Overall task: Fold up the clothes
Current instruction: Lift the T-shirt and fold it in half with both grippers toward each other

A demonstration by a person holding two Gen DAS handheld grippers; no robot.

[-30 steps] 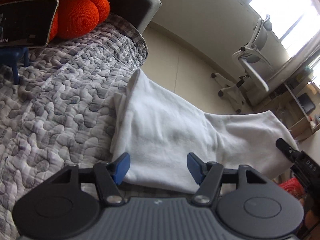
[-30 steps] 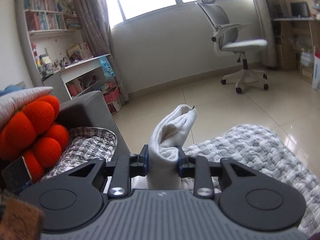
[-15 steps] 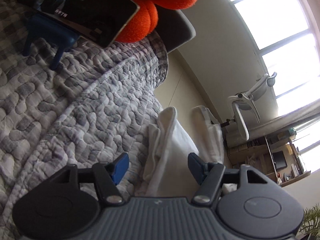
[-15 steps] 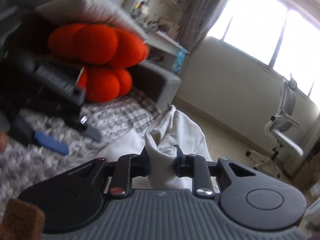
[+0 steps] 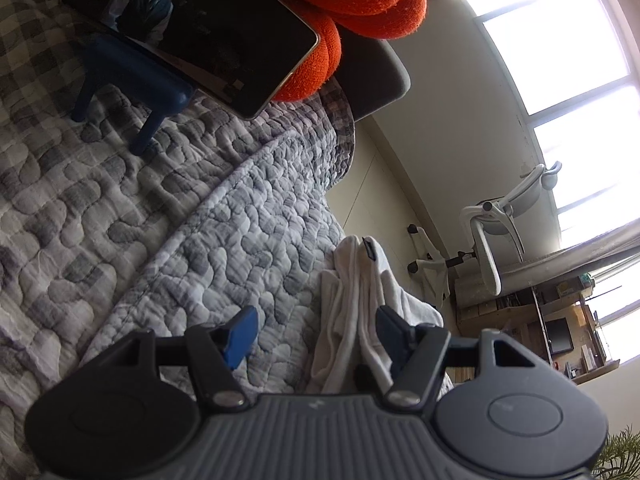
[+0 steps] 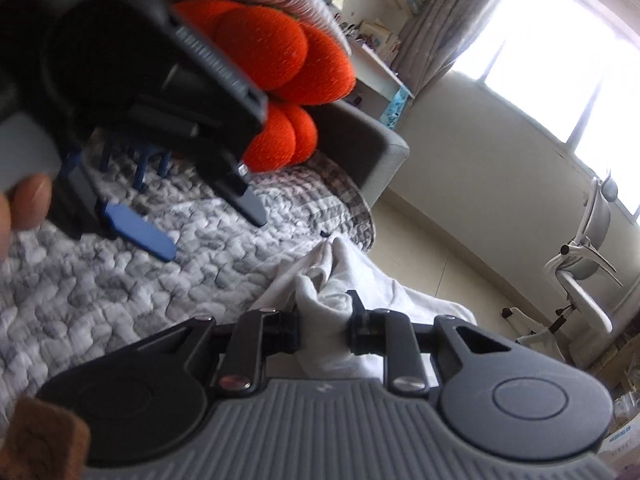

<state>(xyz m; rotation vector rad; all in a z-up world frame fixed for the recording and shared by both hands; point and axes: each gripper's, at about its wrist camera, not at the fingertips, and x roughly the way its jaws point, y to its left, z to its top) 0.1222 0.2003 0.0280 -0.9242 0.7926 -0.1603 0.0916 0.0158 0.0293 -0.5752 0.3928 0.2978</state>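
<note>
Right gripper [image 6: 325, 326] clamped on a bunched fold of white garment [image 6: 340, 276]; left gripper [image 5: 314, 332] spread wide, nothing held.

Soft, light and limp cloth is judged likely to sag and slip, so an edge or corner is best pinched. It is draped at the edge of the quilted blanket [image 5: 200, 220]. A tablet [image 5: 192, 28] on a blue stand [image 5: 132, 80] and an orange cushion [image 6: 288, 60] are set well apart; the 2 grippers are crowded close together.

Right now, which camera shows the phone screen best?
The left wrist view. There the phone faces the camera on its blue stand, with a man in a vest on screen. In the right wrist view the left tongs block it; only the stand's legs show.
</note>
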